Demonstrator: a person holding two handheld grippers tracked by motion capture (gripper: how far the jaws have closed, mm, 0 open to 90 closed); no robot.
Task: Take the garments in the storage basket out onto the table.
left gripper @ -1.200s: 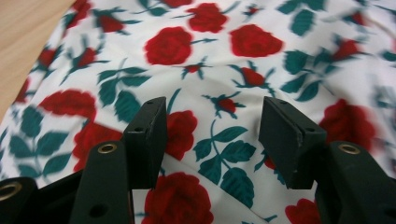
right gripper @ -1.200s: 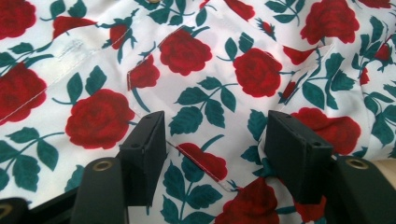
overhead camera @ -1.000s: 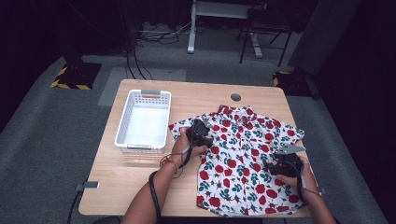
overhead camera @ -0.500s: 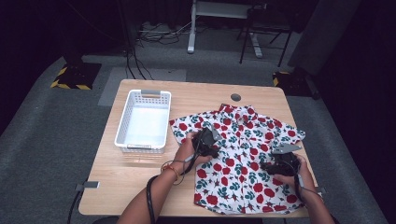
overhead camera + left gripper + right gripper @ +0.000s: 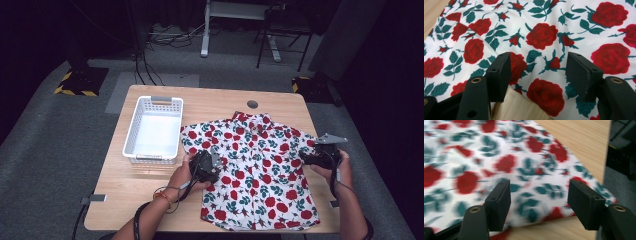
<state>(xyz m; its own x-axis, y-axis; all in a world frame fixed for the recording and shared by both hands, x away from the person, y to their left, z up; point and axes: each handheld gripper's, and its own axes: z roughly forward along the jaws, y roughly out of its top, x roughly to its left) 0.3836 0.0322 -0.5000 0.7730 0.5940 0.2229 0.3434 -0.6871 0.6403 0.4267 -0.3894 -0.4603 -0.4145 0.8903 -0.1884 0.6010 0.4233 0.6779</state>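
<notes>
rose-print shirt flat on table; left gripper and right gripper gape empty over its edges.

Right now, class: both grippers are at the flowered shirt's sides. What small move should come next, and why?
Probably lower both and close on the edges: the left gripper and right gripper stand open over the shirt, which lies flat and unfolded, nothing gripped.

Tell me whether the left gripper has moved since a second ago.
Yes. The left gripper has slid toward the near table edge along the shirt's left side, away from the white basket.
</notes>
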